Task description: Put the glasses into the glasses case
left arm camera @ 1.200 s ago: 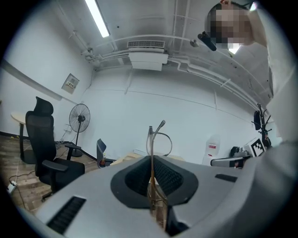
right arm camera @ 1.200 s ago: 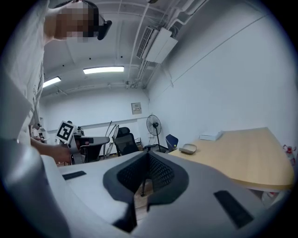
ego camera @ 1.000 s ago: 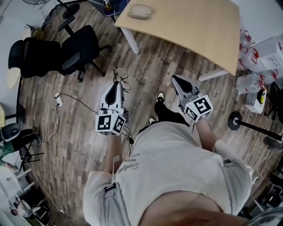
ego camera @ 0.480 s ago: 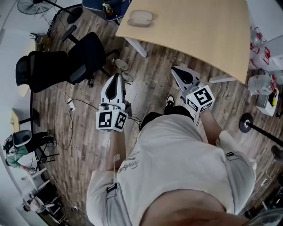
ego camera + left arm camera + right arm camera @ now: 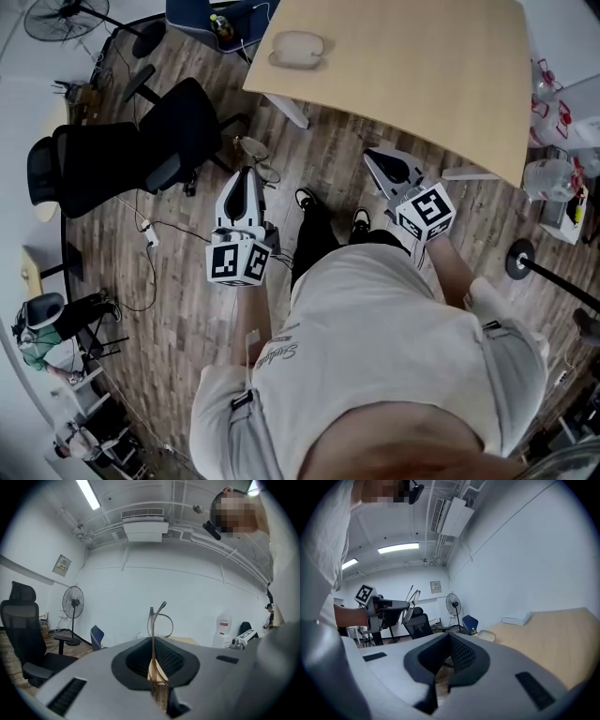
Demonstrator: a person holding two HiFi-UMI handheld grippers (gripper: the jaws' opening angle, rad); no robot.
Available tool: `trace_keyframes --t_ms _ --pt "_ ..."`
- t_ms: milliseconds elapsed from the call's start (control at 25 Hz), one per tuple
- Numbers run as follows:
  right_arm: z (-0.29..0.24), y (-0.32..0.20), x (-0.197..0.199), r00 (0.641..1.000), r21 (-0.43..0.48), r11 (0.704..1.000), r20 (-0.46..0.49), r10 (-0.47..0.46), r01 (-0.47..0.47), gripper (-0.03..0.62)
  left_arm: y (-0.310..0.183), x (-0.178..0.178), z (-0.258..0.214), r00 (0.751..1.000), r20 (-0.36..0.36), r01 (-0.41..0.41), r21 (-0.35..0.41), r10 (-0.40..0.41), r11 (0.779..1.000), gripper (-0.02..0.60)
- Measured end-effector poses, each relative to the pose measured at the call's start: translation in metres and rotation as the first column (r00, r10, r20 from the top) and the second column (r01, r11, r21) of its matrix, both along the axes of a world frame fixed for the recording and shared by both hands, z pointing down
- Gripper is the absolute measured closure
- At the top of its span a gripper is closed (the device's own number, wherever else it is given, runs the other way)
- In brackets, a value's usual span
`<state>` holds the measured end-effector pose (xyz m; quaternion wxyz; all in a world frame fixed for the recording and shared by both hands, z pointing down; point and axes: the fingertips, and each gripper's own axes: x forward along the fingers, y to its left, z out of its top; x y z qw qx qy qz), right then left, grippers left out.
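Note:
Thin-framed glasses (image 5: 253, 150) hang over the wooden floor, gripped by a temple in my left gripper (image 5: 247, 172), which is shut on them. In the left gripper view the temple runs up between the closed jaws and the lenses (image 5: 159, 620) stand above the tips. The beige glasses case (image 5: 297, 49) lies closed on the light wooden table (image 5: 422, 75), near its far left corner and well ahead of both grippers. My right gripper (image 5: 377, 157) is shut and holds nothing, close to the table's near edge. The right gripper view shows the case (image 5: 488, 635) and the left gripper (image 5: 377, 605).
A black office chair (image 5: 141, 141) stands left of me, with cables (image 5: 150, 230) on the floor beside it. A fan (image 5: 56, 17) and a blue chair (image 5: 202, 14) are at the far left. Water bottles (image 5: 553, 173) and a stand base (image 5: 518, 258) are at the right.
The person has stepped forward, so the table and case are now nearer. Both grippers came along; the glasses stay in the left one.

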<state>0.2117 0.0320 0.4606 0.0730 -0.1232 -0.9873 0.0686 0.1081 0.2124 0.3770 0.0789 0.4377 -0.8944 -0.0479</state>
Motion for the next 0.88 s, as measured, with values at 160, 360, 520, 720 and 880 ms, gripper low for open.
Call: trace_keyframes --t_ms 160,360,520,720,880 --pt "0.003 -0.004 -0.03 0.999 0.003 1.0 -0.026 0.021 -0.021 0.6 -0.005 -0.041 0.009 1.0 -0.019 -0.01 0.005 0.01 1.0 0.555" --pt "-0.012 -0.001 -0.081 0.999 0.012 0.999 -0.014 0.035 -0.035 0.6 -0.008 -0.101 0.0 1.0 0.003 -0.031 0.016 0.031 0.999 0.555" --pt "-0.021 -0.002 -0.124 0.998 0.01 0.998 -0.005 0.067 -0.067 0.6 -0.008 -0.149 -0.012 0.999 0.019 -0.047 0.033 0.046 0.998 0.555" --pt "-0.03 0.007 -0.17 0.993 0.007 0.993 0.011 0.118 -0.118 0.6 0.009 -0.202 -0.017 0.997 0.023 -0.07 0.041 0.069 0.997 0.555" --pt "-0.034 0.015 -0.203 0.988 0.022 0.988 0.009 0.153 -0.154 0.6 0.021 -0.241 -0.013 0.997 -0.001 -0.082 0.065 0.083 0.994 0.555"
